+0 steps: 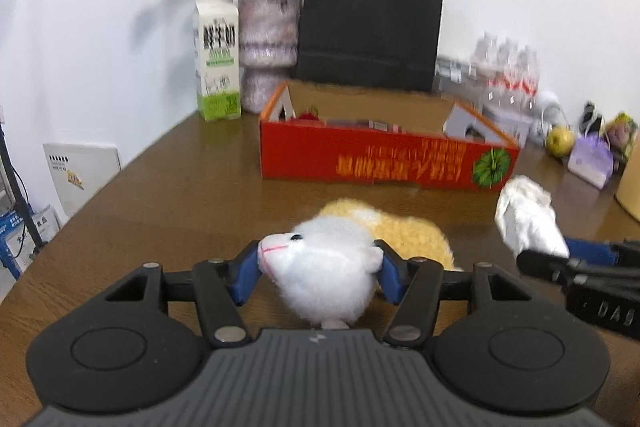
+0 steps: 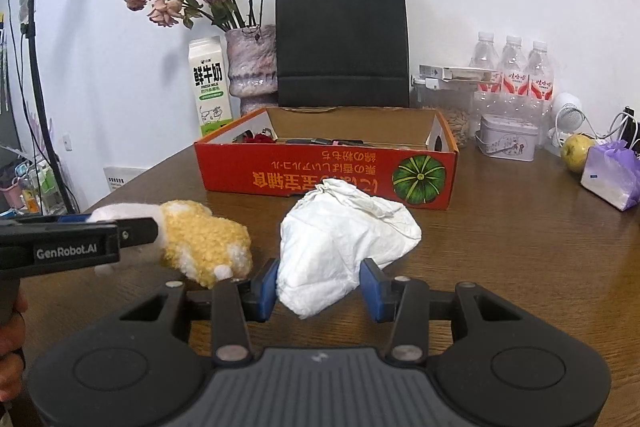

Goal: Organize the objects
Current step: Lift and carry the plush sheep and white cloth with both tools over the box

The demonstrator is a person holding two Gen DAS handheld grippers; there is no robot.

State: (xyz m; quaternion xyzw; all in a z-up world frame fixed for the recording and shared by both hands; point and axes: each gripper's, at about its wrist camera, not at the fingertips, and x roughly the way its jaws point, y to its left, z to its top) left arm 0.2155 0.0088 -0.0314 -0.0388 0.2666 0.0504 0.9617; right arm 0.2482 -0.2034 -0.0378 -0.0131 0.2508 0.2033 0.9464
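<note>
On the table (image 2: pixel 500 247), before the red box (image 2: pixel 320 179), both claws tilt slightly downward, side by side. The left claw (image 1: pixel 320 267) clamps the plush toy's (image 1: pixel 324 271) white head; the right claw (image 2: pixel 318 287) pinches the white cloth bag (image 2: pixel 340 235).

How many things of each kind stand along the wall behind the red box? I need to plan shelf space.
Water bottles: 3
Milk carton: 1
Vase of flowers: 1
Black paper bag: 1
Metal tin: 1
Total: 7
</note>
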